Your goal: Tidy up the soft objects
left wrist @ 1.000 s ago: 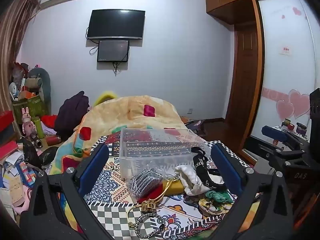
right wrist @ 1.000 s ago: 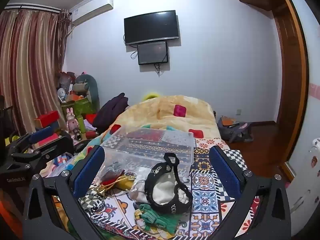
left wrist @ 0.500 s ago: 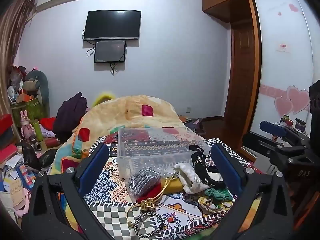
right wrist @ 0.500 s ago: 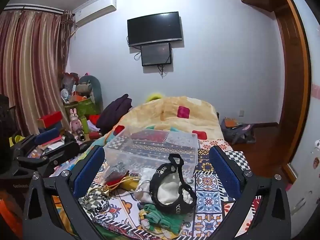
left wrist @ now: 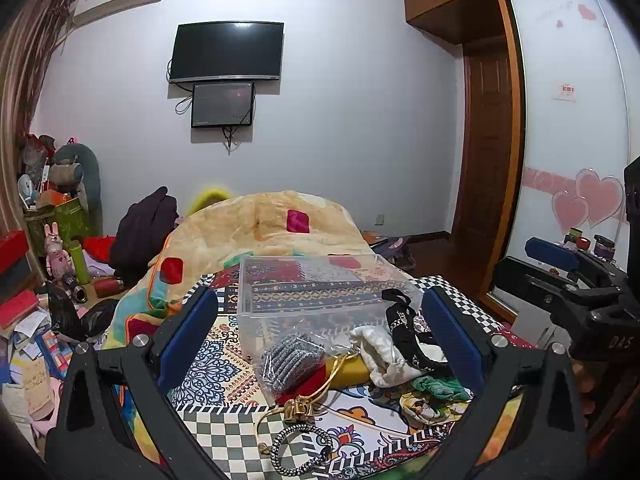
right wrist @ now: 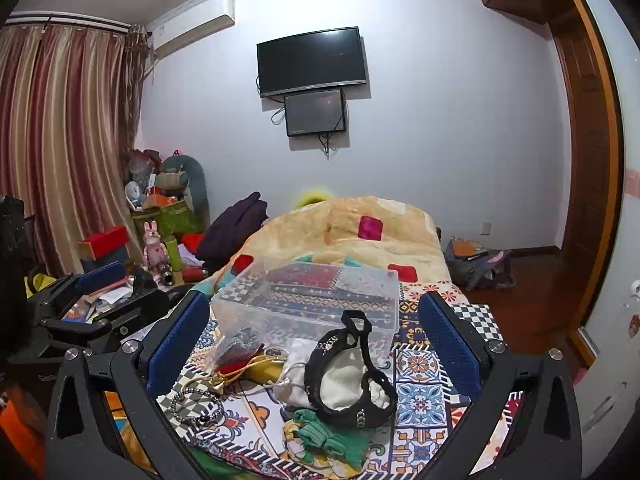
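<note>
A clear plastic bin (left wrist: 316, 292) (right wrist: 316, 300) stands on the patterned bed cover. In front of it lies a pile of soft items: a bagged grey scrunchie (left wrist: 290, 360), a white drawstring pouch (left wrist: 380, 354) (right wrist: 344, 376), a black studded headband (left wrist: 404, 332) (right wrist: 352, 372), a green scrunchie (left wrist: 440, 386) (right wrist: 320, 436), a gold cord (left wrist: 320, 384) and a black-and-white hair tie (left wrist: 300, 450) (right wrist: 196, 404). My left gripper (left wrist: 320, 332) is open and empty, held above the pile. My right gripper (right wrist: 316, 340) is open and empty, also above it.
A yellow quilt (left wrist: 260, 228) is heaped behind the bin. Clutter, boxes and a pink toy rabbit (left wrist: 56, 248) fill the floor at left. A wardrobe with heart stickers (left wrist: 580, 208) stands right. The right gripper shows at the left view's right edge (left wrist: 576, 280).
Both views have tilted up and drawn slightly back from the pile. The items on the bed have not moved.
</note>
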Available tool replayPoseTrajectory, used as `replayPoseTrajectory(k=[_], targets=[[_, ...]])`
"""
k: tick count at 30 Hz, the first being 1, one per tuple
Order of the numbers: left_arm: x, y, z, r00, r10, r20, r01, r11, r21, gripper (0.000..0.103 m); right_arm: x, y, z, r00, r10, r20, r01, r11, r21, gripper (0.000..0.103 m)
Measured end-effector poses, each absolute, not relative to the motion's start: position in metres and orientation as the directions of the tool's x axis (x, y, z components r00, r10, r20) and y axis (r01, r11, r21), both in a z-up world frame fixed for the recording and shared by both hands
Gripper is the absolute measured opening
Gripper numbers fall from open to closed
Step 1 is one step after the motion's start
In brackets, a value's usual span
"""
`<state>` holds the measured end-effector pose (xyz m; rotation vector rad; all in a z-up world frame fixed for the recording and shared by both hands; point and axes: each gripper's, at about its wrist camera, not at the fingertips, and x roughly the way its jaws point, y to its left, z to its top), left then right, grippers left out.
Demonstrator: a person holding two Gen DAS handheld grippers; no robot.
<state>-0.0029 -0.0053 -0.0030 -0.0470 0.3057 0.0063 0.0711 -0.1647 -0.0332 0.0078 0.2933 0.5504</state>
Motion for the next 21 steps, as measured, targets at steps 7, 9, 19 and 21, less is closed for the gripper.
replayPoseTrajectory(k=[7, 9, 19, 21], targets=[[-0.0036, -0.0049, -0.0026, 0.954, -0.003, -0.301, -0.011, 0.999, -0.046, 0.103, 0.0699, -0.1642, -0.0338, 0.811, 0.517, -0.272, -0.515, 0.853, 0.086, 0.103], [-0.0036, -0.0049, -0.0029, 0.954, -0.003, -0.301, -0.011, 0.999, -0.046, 0.103, 0.0696, -0.1641, -0.034, 0.812, 0.518, -0.271, -0.515, 0.853, 0.087, 0.103], [-0.005, -0.0041, -0.0027, 0.954, 0.006, -0.298, -0.019, 0.999, -0.039, 0.103, 0.069, -0.1643, -0.034, 0.811, 0.519, -0.269, -0.516, 0.852, 0.089, 0.103], [-0.0057, -0.0034, -0.002, 0.954, 0.008, -0.298, -0.02, 0.999, -0.037, 0.103, 0.0688, -0.1642, -0.0344, 0.811, 0.52, -0.269, -0.517, 0.852, 0.089, 0.103]])
